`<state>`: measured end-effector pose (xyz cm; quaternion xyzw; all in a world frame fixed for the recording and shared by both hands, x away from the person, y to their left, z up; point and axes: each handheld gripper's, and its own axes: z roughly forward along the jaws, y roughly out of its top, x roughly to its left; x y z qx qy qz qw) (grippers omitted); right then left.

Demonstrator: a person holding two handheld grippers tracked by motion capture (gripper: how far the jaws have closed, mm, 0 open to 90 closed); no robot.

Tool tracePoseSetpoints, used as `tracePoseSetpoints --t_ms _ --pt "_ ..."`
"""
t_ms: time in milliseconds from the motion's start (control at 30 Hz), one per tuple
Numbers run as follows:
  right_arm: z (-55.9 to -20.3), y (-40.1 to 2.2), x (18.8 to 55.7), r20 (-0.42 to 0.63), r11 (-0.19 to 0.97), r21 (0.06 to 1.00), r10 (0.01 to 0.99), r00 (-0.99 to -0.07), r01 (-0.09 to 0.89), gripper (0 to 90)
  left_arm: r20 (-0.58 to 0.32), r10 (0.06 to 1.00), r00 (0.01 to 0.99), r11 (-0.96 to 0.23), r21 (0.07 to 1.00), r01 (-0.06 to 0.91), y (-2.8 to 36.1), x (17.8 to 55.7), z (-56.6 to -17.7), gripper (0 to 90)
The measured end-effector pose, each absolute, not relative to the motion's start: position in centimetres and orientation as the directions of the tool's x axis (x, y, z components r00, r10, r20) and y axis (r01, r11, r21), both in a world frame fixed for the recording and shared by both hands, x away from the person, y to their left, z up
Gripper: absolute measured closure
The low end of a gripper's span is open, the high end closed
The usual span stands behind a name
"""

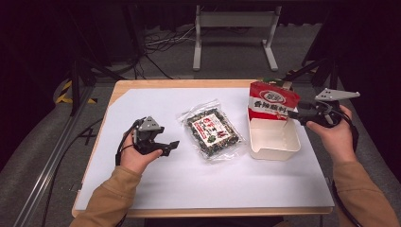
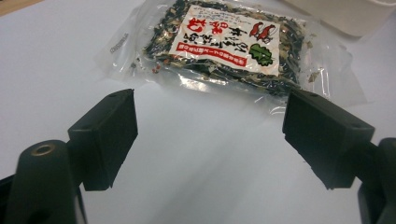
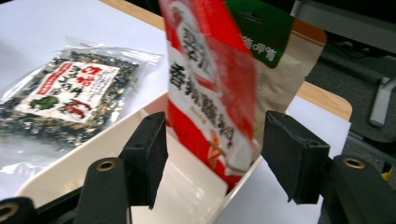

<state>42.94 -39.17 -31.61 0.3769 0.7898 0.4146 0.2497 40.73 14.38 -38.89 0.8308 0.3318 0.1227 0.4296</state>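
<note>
Two packets are being packed into a cream tray (image 1: pixel 274 142), and the work appears to stand between the first and the second. From the high view, the red packet (image 1: pixel 272 101) stands upright in the far end of the tray at the right of the white sheet (image 1: pixel 156 184), and the right gripper (image 1: pixel 294 113) sits just beside its edge; the clear packet of dark dried food (image 1: pixel 213 131) lies flat on the sheet just left of the tray, with the left gripper (image 1: pixel 172 145) near its left side. In the left gripper view, the jaws stand wide with nothing but bare sheet between them, and the clear packet (image 2: pixel 224 46) lies just ahead of them, untouched. In the right gripper view, the jaws stand wide on either side of the red packet (image 3: pixel 210 93), pads clear of it, so the packet rests against the tray wall (image 3: pixel 93 154) on its own, leaning a little. Next, I judge, the left gripper must reach forward and close on the clear packet's near edge, a thin slippery film that calls for a low, flat approach.
</note>
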Motion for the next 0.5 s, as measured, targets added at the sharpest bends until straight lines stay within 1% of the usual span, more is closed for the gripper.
tracePoseSetpoints --t_ms 200,367,500 --pt "-31.2 -38.2 40.0 -0.06 0.341 0.863 0.802 -0.595 0.372 39.4 -0.098 0.643 0.76 -0.412 0.792 0.451 14.1 41.1 -38.8 12.9" --pt "-31.3 -37.5 38.5 -0.047 0.327 0.873 0.795 -0.604 0.362 38.8 -0.104 0.639 0.763 -0.415 0.788 0.455 14.0 41.2 -38.7 10.4" --pt "-31.8 -36.9 37.3 -0.033 0.315 0.881 0.784 -0.619 0.352 38.4 -0.113 0.62 0.777 -0.415 0.793 0.447 14.1 41.5 -38.4 6.0"
